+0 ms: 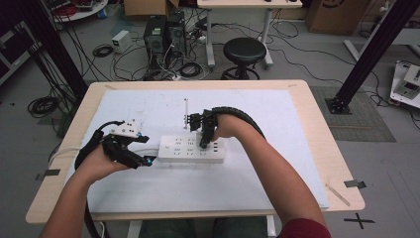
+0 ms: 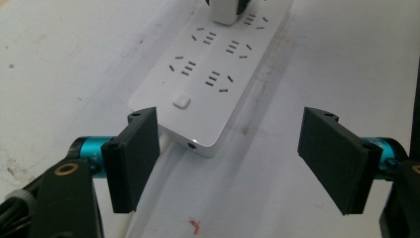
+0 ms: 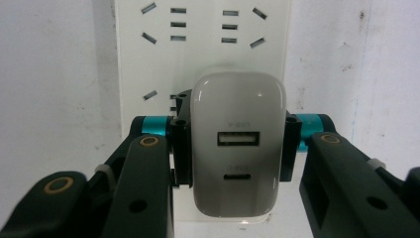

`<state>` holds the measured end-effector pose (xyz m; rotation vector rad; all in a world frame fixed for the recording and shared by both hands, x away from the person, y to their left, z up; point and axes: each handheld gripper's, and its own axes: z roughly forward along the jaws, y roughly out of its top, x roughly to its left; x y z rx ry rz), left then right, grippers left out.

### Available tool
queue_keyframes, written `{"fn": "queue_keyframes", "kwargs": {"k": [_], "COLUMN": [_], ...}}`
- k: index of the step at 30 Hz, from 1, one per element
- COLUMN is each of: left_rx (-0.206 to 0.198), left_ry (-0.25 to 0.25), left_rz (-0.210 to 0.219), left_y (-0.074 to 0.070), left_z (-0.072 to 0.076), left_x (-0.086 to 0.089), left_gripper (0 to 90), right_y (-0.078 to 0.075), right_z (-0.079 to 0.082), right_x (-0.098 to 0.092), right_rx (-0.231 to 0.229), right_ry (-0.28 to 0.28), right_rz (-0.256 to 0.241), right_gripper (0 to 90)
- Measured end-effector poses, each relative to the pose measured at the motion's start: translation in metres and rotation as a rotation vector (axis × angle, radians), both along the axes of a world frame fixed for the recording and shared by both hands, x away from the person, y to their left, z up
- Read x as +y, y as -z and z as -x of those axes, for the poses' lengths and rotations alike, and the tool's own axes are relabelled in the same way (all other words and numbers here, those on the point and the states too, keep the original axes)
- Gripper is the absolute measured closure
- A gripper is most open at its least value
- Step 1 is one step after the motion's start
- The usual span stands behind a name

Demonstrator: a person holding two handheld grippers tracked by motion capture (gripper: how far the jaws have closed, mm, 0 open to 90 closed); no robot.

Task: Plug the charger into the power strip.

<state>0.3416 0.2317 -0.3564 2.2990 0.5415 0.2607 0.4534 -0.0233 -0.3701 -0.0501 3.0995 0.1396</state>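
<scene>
A white power strip (image 1: 190, 149) lies on the white mat in the middle of the table. My right gripper (image 1: 204, 143) points down over its right half, shut on a white USB charger (image 3: 236, 148) whose two ports face the camera; the strip (image 3: 203, 44) lies right beneath it. Whether the charger's pins are in a socket is hidden. My left gripper (image 1: 147, 160) sits at the strip's left end, open, its two pads (image 2: 136, 156) on either side of the end with the switch button (image 2: 182, 102). The charger (image 2: 224, 11) shows at the top of the left gripper view.
A white mat (image 1: 148, 109) covers most of the wooden table (image 1: 317, 144). A thin metal strip (image 1: 185, 111) lies on the mat behind the power strip. A black stool (image 1: 244, 52), computer towers and many cables stand on the floor beyond the table's far edge.
</scene>
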Motion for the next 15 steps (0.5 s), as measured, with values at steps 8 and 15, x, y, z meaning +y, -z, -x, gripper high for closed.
{"fn": "queue_keyframes", "kwargs": {"k": [8,15], "left_rx": [0.001,-0.002], "left_ry": [0.004,0.013], "left_rz": [-0.010,-0.014], "left_y": [0.001,0.002], "left_z": [-0.002,0.000], "left_x": [-0.006,-0.011], "left_gripper": [24.2,24.2], "right_y": [0.001,0.006], "right_z": [0.004,0.002], "right_x": [0.000,0.002], "right_rx": [-0.021,-0.009], "right_ry": [0.018,0.019], "right_rz": [0.004,0.002], "right_gripper": [63.6,63.6]}}
